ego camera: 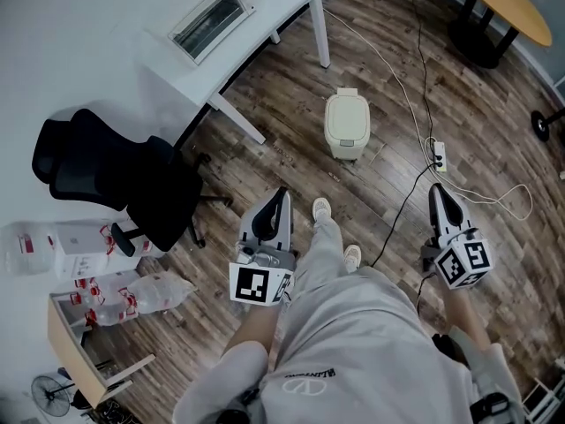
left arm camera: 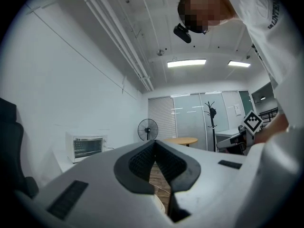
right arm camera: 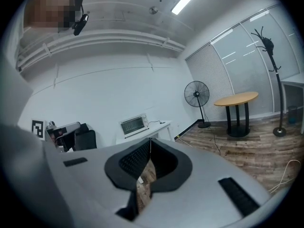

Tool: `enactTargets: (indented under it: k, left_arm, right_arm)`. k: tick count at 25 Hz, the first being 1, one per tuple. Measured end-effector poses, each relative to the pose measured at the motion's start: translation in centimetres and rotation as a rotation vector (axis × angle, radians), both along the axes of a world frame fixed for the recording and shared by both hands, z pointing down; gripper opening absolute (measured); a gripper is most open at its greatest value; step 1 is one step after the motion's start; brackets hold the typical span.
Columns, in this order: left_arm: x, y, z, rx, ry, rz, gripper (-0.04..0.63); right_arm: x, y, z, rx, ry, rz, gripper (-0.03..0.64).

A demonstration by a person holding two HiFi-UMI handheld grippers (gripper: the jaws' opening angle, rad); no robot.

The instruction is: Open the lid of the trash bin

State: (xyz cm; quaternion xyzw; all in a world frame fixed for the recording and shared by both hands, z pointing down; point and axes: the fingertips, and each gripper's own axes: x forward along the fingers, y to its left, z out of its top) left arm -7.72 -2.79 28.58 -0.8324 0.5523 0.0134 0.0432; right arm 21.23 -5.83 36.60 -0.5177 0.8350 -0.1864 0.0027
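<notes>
Left claw (left arm camera: 154, 144) closed; trash bin (ego camera: 347, 124) lidded

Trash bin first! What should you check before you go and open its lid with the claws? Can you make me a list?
1. Trash bin lid down, ready to be opened: ok.
2. Bin close enough to touch: not ok. It stands ahead of the shoes, apart from both claws.
3. Left claw empty: ok. Jaws together, nothing between them.
4. Right claw empty: ok. Jaws together, nothing between them.
5. Floor on the way: not ok. A black cable lies near the shoes.
6. How the lid opens, by button or pedal: cannot tell.
</notes>
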Motion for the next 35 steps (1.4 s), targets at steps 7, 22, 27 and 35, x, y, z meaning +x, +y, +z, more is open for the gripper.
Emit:
enactTargets:
  k: [7, 22, 27, 35]
  left_arm:
    - [0.2, -5.4, 0.1, 0.015, 0.016, 0.045, 0.000]
    - [-3.8, -22.5, 2.7, -0.038, 0.053, 0.147, 0.000]
    - [-4.1, -27.1, 5.2, -0.071, 0.053, 0.204, 0.000]
    - [-2.6, -32.9, 12.5, -0.208, 0.061, 0.260, 0.001]
  right_arm:
    - [-0.3, -3.2, 1.4, -0.038, 0.005, 0.016, 0.017]
    - [-5.8, -16.7, 3.4, -0.101, 0.056, 0.045, 0.017]
    - [-8.4, -19.9, 5.2, -0.148, 0.081, 0.021, 0.017]
    - [-12.4, -25.2, 11.6, -0.230, 0.120, -0.040, 0.017]
